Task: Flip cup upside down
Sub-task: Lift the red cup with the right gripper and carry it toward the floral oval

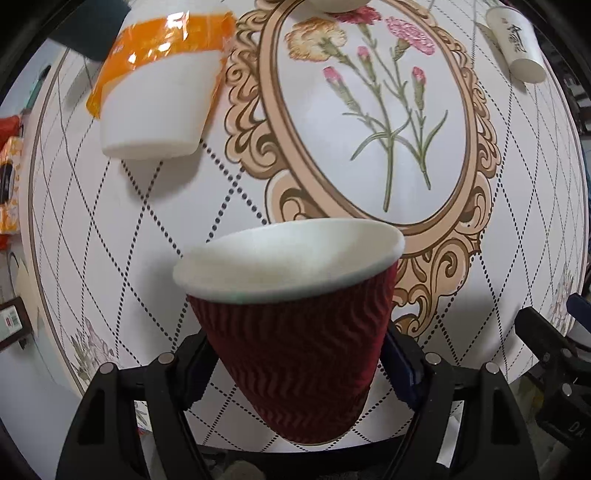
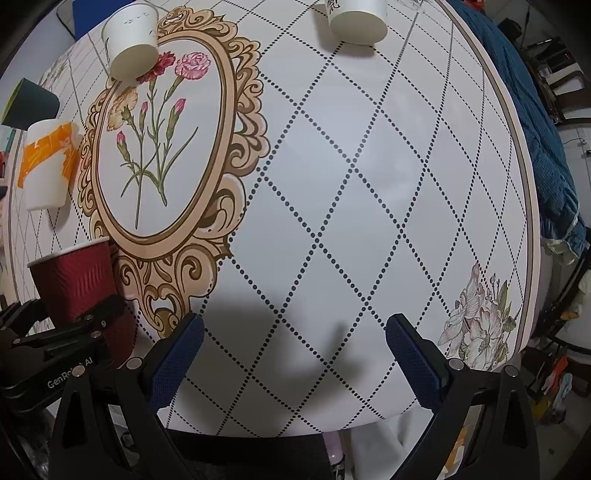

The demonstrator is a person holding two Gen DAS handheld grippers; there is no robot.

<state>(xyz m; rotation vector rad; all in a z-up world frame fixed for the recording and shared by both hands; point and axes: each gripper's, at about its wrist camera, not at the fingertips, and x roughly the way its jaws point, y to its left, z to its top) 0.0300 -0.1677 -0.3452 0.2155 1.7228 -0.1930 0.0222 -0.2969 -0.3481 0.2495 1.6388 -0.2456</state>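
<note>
A dark red ripple paper cup [image 1: 295,347] with a white rim is held between the fingers of my left gripper [image 1: 295,363], which is shut on its lower body. The cup is mouth up, tilted slightly, above the table. It also shows in the right wrist view [image 2: 75,284] at the left, with the left gripper [image 2: 70,328] around it. My right gripper [image 2: 293,354] is open and empty, over the near part of the table.
A white cup with orange tape [image 1: 162,85] stands upside down at the left. Two white paper cups [image 2: 131,44] [image 2: 356,18] stand upside down at the far side. A dark green cup [image 2: 29,101] is at the far left. The tablecloth [image 2: 369,184] has a floral oval print.
</note>
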